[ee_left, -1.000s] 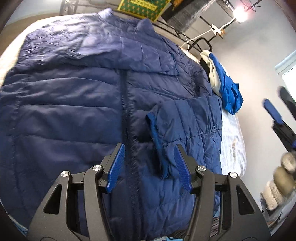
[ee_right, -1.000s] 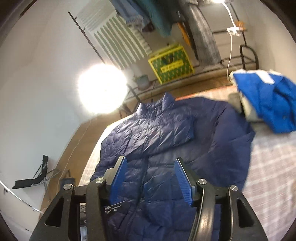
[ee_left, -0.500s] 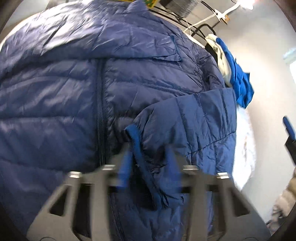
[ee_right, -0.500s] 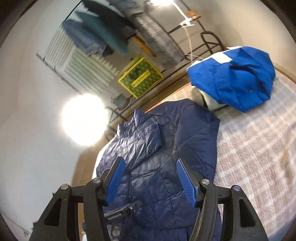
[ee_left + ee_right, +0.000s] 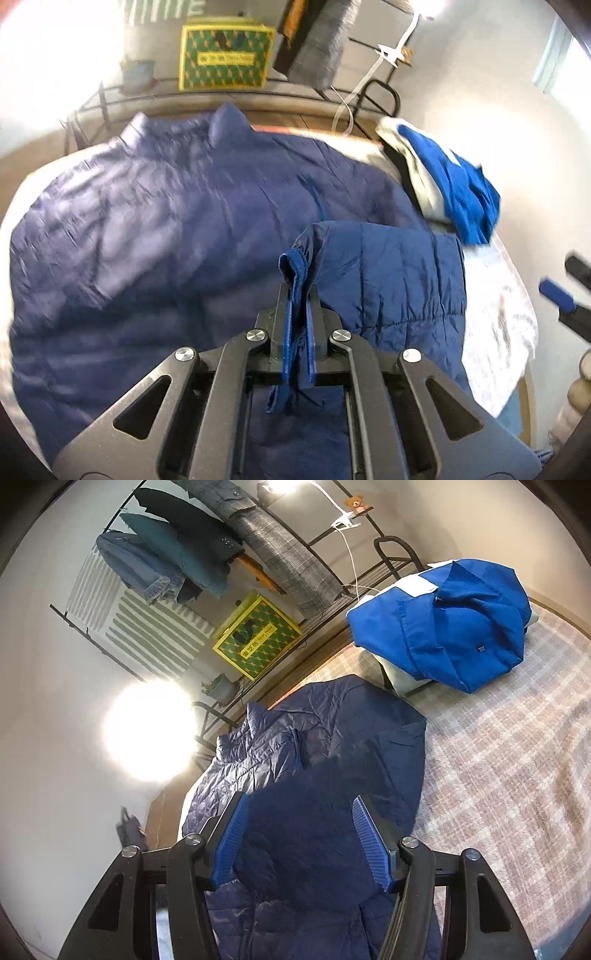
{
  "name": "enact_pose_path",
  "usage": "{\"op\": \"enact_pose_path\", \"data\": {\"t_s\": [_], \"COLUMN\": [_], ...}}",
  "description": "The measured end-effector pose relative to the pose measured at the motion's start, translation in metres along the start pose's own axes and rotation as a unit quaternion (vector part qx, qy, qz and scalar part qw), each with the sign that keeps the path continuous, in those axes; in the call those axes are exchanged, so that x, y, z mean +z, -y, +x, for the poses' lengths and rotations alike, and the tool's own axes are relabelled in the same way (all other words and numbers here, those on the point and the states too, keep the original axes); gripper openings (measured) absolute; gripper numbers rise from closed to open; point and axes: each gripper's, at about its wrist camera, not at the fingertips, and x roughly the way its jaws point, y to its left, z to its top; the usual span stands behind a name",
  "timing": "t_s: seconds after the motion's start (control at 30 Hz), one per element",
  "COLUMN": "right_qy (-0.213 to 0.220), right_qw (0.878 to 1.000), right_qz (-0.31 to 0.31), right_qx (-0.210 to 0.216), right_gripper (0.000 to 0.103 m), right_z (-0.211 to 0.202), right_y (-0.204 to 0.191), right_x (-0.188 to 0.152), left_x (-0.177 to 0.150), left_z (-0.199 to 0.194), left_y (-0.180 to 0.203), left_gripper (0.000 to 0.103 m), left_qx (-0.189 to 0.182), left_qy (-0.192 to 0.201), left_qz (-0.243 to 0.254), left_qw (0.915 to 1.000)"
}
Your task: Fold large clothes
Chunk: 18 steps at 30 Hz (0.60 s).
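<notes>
My left gripper [image 5: 297,317] has its fingers clamped on the ribbed cuff [image 5: 293,269] of the navy puffer jacket [image 5: 155,236], whose sleeve [image 5: 388,273] lies folded across the body spread over the bed [image 5: 509,738]. My right gripper [image 5: 299,834] hangs with fingers apart above the jacket near the bed's left edge, pinching nothing. Writing on the yellow-green crate [image 5: 256,635] is too small to read; a blue garment [image 5: 454,624] sits at the far corner.

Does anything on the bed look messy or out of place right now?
Only the bright blue garment: it lies crumpled in a heap at the bed's far corner, not folded. The navy puffer jacket lies spread out, one sleeve cuff pinched in the left gripper, which fits the folding.
</notes>
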Motion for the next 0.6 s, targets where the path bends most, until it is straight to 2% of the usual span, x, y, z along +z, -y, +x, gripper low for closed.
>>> {"op": "enact_pose_path", "data": {"t_s": [0.1, 0.33, 0.47, 0.6], "right_qy": [-0.011, -0.043, -0.051, -0.063], "right_qw": [1.0, 0.997, 0.997, 0.994], "right_qz": [-0.011, -0.047, -0.044, -0.052], "right_qx": [-0.008, -0.039, -0.049, -0.065], "right_gripper": [0.063, 0.062, 0.062, 0.061], "right_z": [0.011, 0.042, 0.053, 0.068], "right_y": [-0.009, -0.026, -0.027, -0.032], "right_x": [-0.002, -0.01, -0.01, -0.014], "left_x": [0.023, 0.064, 0.067, 0.066], "left_z": [-0.001, -0.021, -0.019, -0.008], "left_y": [-0.031, -0.129, -0.178, -0.201], "left_gripper": [0.004, 0.004, 0.004, 0.004], "left_qx": [0.01, 0.075, 0.113, 0.143], "left_qy": [0.008, 0.053, 0.054, 0.044], "left_qz": [-0.02, -0.072, -0.097, -0.089], "left_qw": [0.9997, 0.9931, 0.9873, 0.9846]}}
